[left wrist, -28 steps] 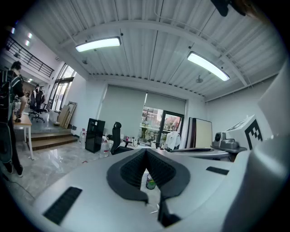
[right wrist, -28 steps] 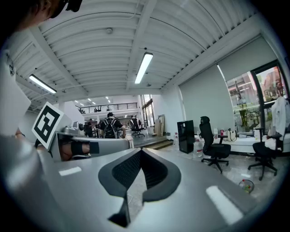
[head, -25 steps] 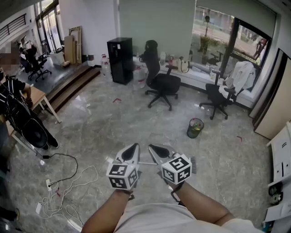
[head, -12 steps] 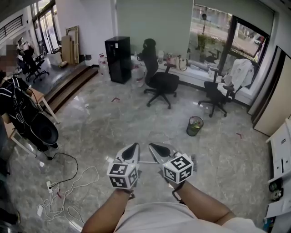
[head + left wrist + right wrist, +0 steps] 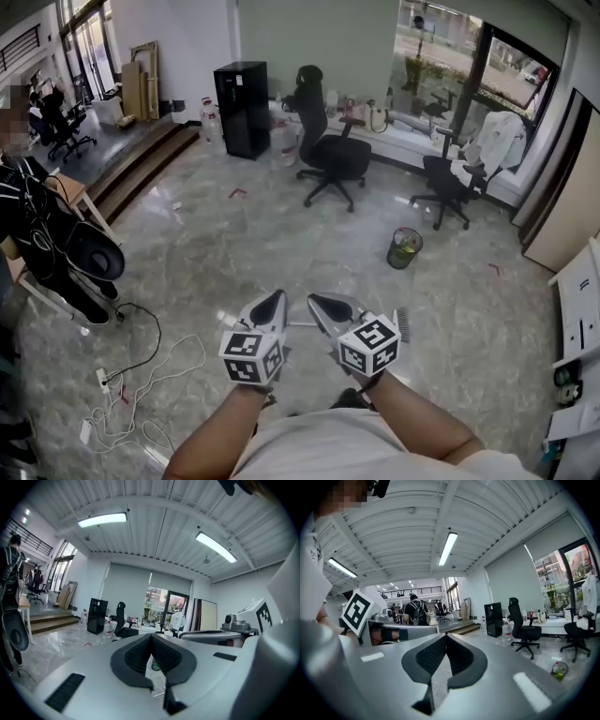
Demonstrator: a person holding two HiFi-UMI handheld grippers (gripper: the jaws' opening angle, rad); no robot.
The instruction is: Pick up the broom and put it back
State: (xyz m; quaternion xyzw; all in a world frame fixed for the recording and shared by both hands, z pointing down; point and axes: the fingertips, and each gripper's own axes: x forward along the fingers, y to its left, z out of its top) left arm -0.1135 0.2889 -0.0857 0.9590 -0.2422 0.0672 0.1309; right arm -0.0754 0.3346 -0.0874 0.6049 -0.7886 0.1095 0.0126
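The left gripper [image 5: 276, 298] and the right gripper [image 5: 315, 301] are held side by side low in the head view, both pointing out over the grey marble floor [image 5: 281, 244]. In the left gripper view its two dark pads meet at the tips with nothing pinched between them, and the right gripper view shows the same: jaws pressed together, empty. The broom [image 5: 403, 324] appears to lie on the floor just under and beyond the grippers. Its bristled head shows just to the right of the right gripper's marker cube, and a thin pale handle runs across between the two grippers. Neither gripper touches it. Further out on the floor stands a small green waste bin [image 5: 405, 247], well apart from the broom. Behind it are two black office chairs [image 5: 330, 157] and a black cabinet [image 5: 242, 108]. At the left a tangle of white cable [image 5: 141, 380] lies on the floor, near a person with a black backpack [image 5: 42, 234].
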